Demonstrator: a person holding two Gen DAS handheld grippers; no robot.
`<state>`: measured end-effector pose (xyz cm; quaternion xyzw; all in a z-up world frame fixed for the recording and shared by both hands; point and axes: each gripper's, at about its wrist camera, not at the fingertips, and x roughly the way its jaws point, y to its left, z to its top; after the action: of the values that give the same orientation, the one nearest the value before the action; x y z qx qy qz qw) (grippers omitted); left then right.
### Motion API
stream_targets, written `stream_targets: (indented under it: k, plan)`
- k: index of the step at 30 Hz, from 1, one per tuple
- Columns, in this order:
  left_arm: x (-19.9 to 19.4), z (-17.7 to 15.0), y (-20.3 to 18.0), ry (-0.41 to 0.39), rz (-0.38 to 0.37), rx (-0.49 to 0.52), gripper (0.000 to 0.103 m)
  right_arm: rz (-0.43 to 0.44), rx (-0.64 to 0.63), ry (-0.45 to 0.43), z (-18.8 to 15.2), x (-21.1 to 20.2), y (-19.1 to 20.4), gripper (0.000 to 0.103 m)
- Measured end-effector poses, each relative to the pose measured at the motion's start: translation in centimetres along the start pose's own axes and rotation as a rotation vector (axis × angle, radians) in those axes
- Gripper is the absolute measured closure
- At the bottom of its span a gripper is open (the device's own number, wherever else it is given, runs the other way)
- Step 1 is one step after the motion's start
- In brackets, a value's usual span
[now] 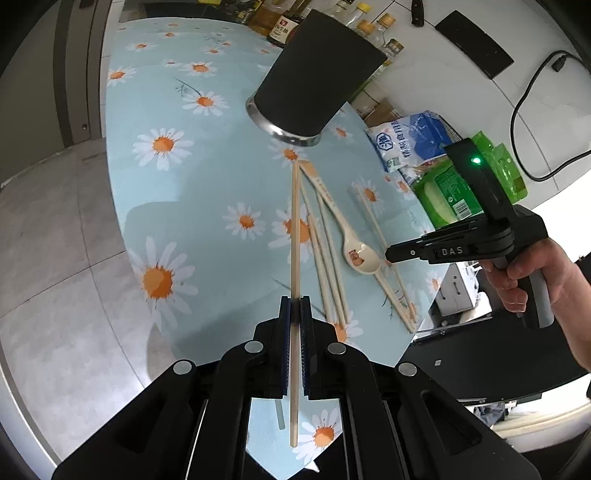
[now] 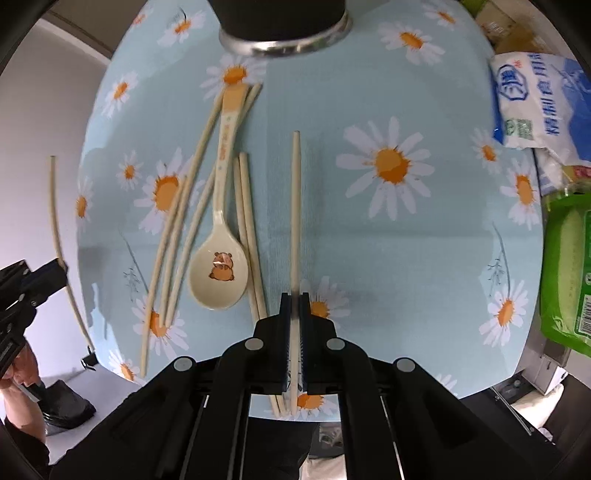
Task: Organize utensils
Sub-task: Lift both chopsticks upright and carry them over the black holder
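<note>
My left gripper [image 1: 294, 301] is shut on one pale wooden chopstick [image 1: 294, 236], held above the table and pointing toward the black utensil cup [image 1: 314, 81] with a steel base. My right gripper [image 2: 294, 297] is shut on another chopstick [image 2: 295, 206], held just above the table. Several loose chopsticks [image 2: 173, 236] and a cream spoon [image 2: 218, 273] with a bear print lie on the daisy tablecloth, left of my right gripper. The cup's base [image 2: 284, 40] shows at the top of the right wrist view. The left gripper [image 2: 33, 288] with its chopstick shows at the left edge there.
A blue-white salt bag [image 2: 535, 103] and a green packet [image 2: 569, 266] lie at the table's right edge. Bottles [image 1: 284, 26] stand behind the cup. The table [image 1: 207, 177] drops off to tiled floor on the left.
</note>
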<state>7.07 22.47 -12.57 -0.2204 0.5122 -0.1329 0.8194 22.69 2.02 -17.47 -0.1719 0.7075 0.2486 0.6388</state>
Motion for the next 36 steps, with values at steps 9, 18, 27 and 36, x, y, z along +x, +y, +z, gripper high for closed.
stream_targets:
  k: [9,18,27,36]
  plan:
    - [-0.6,2.1,-0.9,-0.054,0.006,-0.020,0.099,0.107,-0.067,-0.135,-1.3,-4.9,0.1,0.098]
    - [-2.0,6.5,-4.2,-0.137,0.078,-0.002,0.099,0.259,-0.178,-0.277,0.3,-10.2,-1.1,0.098]
    - [-3.0,10.6,-7.7,-0.239,0.131,-0.028,0.099,0.415,-0.328,-0.454,1.6,-14.0,-2.8,0.098]
    - [-3.4,14.0,-10.4,-0.355,0.149,-0.038,0.099,0.564,-0.388,-0.612,3.8,-16.8,-5.3,0.098]
